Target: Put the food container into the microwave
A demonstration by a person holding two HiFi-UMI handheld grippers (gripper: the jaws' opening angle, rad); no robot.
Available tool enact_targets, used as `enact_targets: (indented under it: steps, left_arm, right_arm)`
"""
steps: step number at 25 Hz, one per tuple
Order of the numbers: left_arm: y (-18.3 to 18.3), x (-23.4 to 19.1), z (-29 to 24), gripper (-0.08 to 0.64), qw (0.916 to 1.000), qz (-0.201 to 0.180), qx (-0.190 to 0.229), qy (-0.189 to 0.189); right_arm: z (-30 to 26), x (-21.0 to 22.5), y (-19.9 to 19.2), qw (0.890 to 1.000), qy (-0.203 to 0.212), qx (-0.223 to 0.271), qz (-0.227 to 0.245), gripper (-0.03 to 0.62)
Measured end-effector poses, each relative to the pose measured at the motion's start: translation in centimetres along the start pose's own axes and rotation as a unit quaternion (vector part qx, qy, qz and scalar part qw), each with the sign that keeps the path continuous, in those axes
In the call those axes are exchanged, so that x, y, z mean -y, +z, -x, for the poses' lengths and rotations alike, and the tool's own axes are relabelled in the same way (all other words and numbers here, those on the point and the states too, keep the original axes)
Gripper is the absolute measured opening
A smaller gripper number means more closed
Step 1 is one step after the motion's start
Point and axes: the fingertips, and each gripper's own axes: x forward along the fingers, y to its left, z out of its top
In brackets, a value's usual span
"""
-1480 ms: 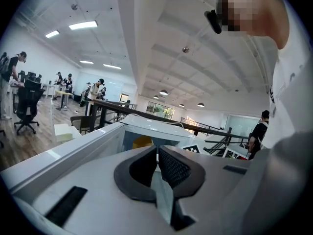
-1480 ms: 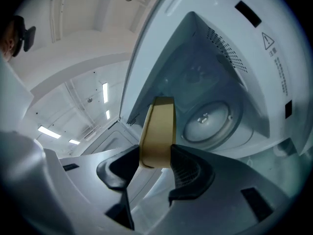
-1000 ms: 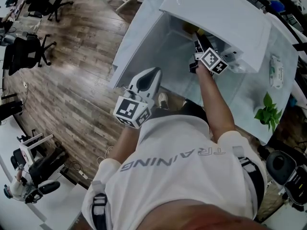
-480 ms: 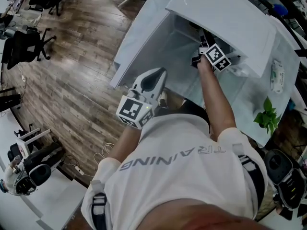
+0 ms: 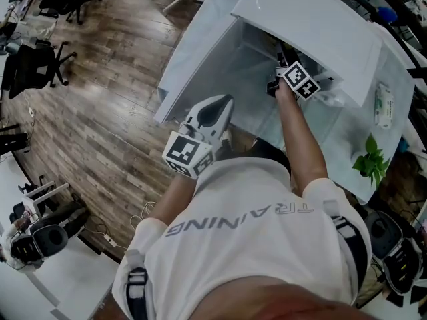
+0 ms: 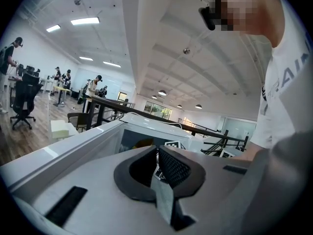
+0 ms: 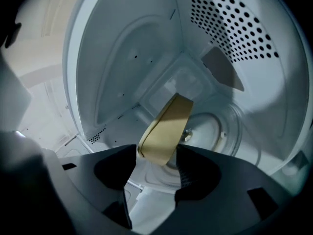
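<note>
The white microwave (image 5: 313,32) stands on a pale table with its door (image 5: 193,59) swung open to the left. My right gripper (image 5: 281,62) reaches into the cavity, and its marker cube sits at the opening. In the right gripper view the right gripper (image 7: 156,166) is shut on a tan food container (image 7: 166,129), seen edge-on and tilted. The container hangs over the round glass turntable (image 7: 217,131). My left gripper (image 5: 212,109) is held back near my chest, outside the microwave. Its fingers (image 6: 171,168) are shut, with nothing between them.
A perforated wall (image 7: 230,23) lines the cavity's upper right side. On the table right of the microwave lie a white packet (image 5: 382,102) and a green plant (image 5: 370,155). Office chairs (image 5: 40,69) stand on the wooden floor at the left.
My right gripper has gone a little deeper into the microwave with the container. The left gripper has barely shifted.
</note>
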Motion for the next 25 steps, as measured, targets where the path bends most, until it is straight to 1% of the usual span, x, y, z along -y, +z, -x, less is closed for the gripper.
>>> enact_targets:
  steps: [3, 6, 11, 13, 14, 15, 17, 20, 22, 25]
  left_arm:
    - [0.0, -0.1, 0.1, 0.040, 1.0000, 0.002, -0.001, -0.003]
    - [0.0, -0.1, 0.0, 0.040, 1.0000, 0.005, -0.002, -0.006]
    - [-0.3, 0.1, 0.2, 0.040, 0.9998, 0.009, -0.004, -0.014]
    - [-0.6, 0.2, 0.2, 0.040, 0.9998, 0.011, -0.006, -0.016]
    - [-0.7, 0.2, 0.1, 0.040, 0.9998, 0.012, -0.006, -0.017]
    - [-0.8, 0.2, 0.1, 0.040, 0.9997, 0.013, -0.006, -0.017]
    - [-0.8, 0.2, 0.2, 0.040, 0.9997, 0.015, -0.007, -0.018]
    - [-0.8, 0.0, 0.5, 0.040, 0.9997, 0.016, -0.006, -0.018]
    - [-0.7, -0.1, 0.6, 0.040, 0.9997, 0.017, -0.005, -0.018]
    - [-0.7, -0.2, 0.8, 0.040, 0.9996, 0.018, -0.004, -0.022]
  right_arm:
    - [0.0, 0.6, -0.6, 0.999, -0.020, -0.021, 0.013, 0.255]
    - [0.1, 0.8, -1.1, 0.997, -0.034, -0.043, 0.049, 0.268]
    - [0.3, 1.2, -2.3, 0.986, -0.055, -0.091, 0.127, 0.284]
    - [0.4, 1.6, -2.7, 0.981, -0.066, -0.107, 0.146, 0.284]
    - [0.4, 1.8, -2.8, 0.980, -0.071, -0.113, 0.147, 0.284]
    - [0.5, 2.1, -2.9, 0.980, -0.076, -0.117, 0.143, 0.275]
    - [0.7, 2.7, -3.0, 0.980, -0.090, -0.120, 0.131, 0.187]
    - [0.8, 2.7, -3.5, 0.979, -0.090, -0.131, 0.125, 0.147]
    - [0.8, 2.5, -3.8, 0.978, -0.085, -0.142, 0.128, 0.130]
    - [1.1, 2.1, -4.3, 0.976, -0.080, -0.154, 0.131, 0.084]
